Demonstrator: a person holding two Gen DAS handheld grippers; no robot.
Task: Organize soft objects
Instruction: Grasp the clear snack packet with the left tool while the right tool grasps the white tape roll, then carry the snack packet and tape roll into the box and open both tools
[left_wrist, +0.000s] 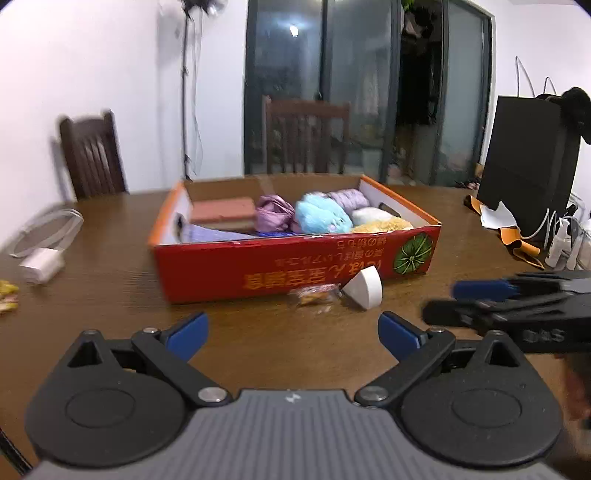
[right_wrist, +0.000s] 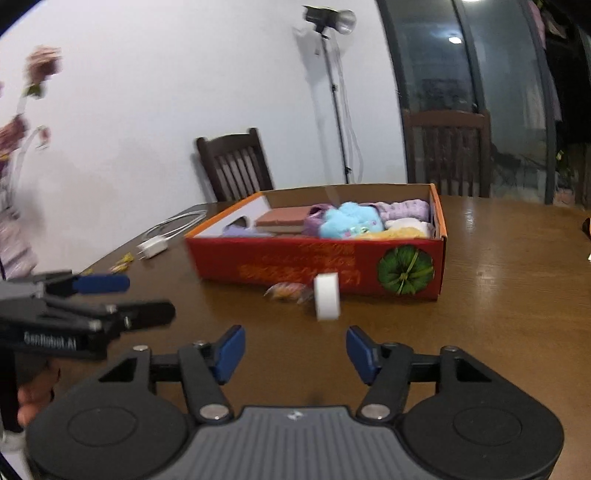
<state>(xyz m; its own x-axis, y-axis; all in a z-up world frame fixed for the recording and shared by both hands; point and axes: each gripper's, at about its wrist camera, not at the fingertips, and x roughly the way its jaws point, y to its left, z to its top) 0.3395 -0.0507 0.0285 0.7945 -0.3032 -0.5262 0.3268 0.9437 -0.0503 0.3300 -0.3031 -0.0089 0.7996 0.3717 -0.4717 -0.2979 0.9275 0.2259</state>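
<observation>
On the wooden table (left_wrist: 110, 280) the red box (left_wrist: 295, 266) lies crosswise; both hand-held grippers (left_wrist: 291, 332) (right_wrist: 295, 350) gape empty.

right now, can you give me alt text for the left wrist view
An open red cardboard box on a wooden table holds soft items, among them a fluffy blue toy. The left claw is open and empty in front of it, near a white wedge and a wrapped snack; the right claw enters from the right.
</observation>
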